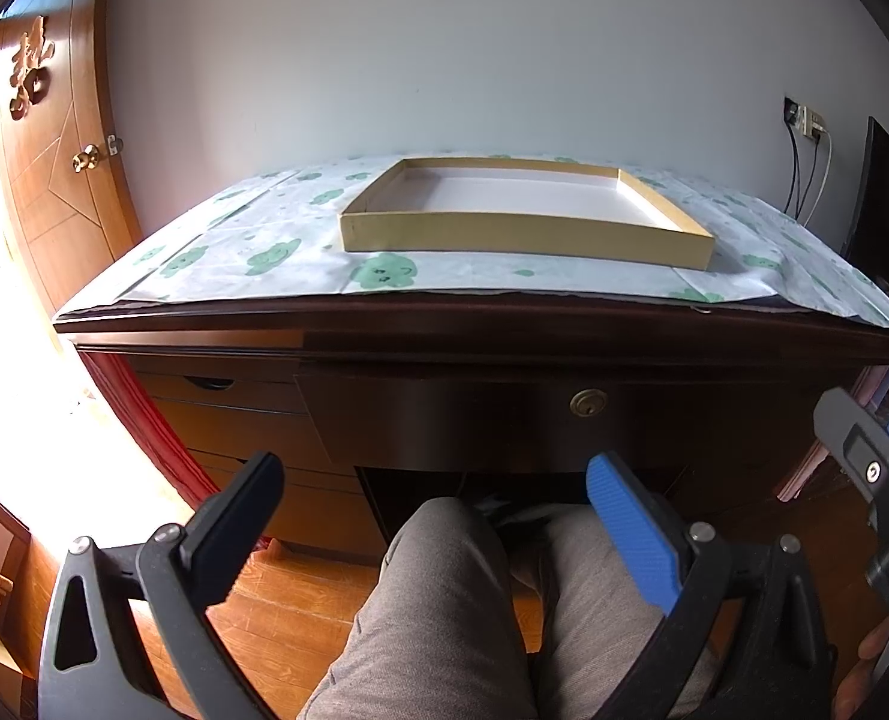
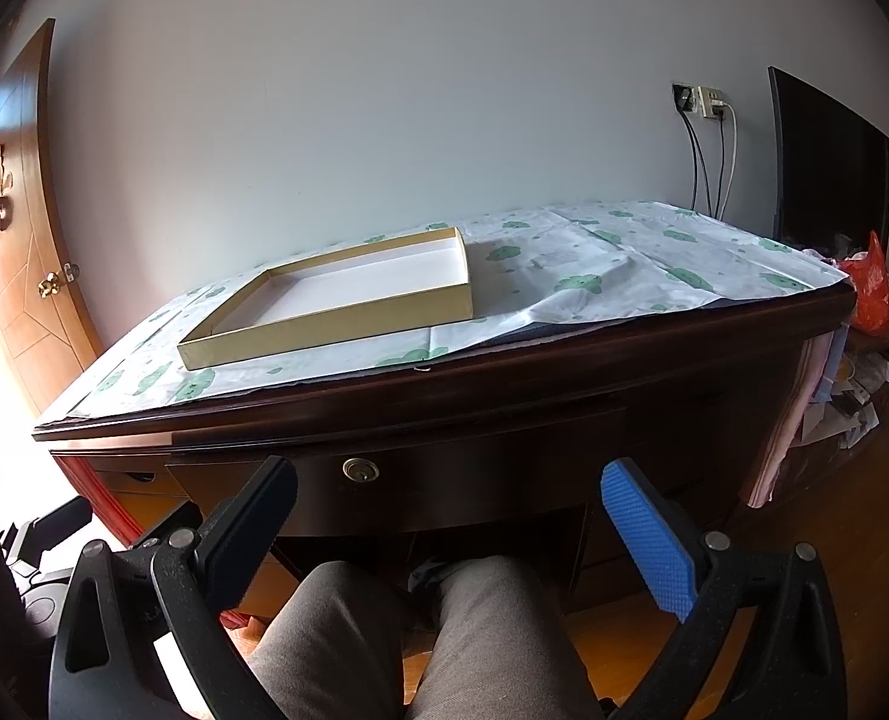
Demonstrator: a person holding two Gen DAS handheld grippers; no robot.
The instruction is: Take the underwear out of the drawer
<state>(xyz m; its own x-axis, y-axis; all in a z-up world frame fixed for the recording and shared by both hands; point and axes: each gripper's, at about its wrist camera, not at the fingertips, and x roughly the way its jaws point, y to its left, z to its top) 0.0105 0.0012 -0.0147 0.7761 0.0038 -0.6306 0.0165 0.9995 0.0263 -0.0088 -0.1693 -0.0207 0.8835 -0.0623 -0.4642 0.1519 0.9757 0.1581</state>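
- We hold both grippers low over our knees [image 1: 444,600], in front of the dark wooden desk [image 1: 480,339], because nothing has been touched yet — the central drawer [image 1: 504,420] is fully closed.
- The left gripper [image 1: 435,480] has its jaws spread wide and holds nothing; the right gripper [image 2: 447,489] is just as wide and just as empty.
- The underwear is not visible in either view; we judge it lies inside the closed drawer, though which drawer we cannot confirm.
- The drawer front shows a brass lock [image 1: 588,403] but no handle we can make out, so we expect to hook under its lower edge to pull it.
- The shallow cardboard tray [image 1: 522,213] sits empty on the cloud-patterned cloth [image 1: 264,252] directly above the drawer — likely placed there as the spot to receive the garment.
- Smaller drawers [image 1: 222,396] stand at the left side, also closed.
- Our knees sit close under the drawer, so pulling it out may need room.
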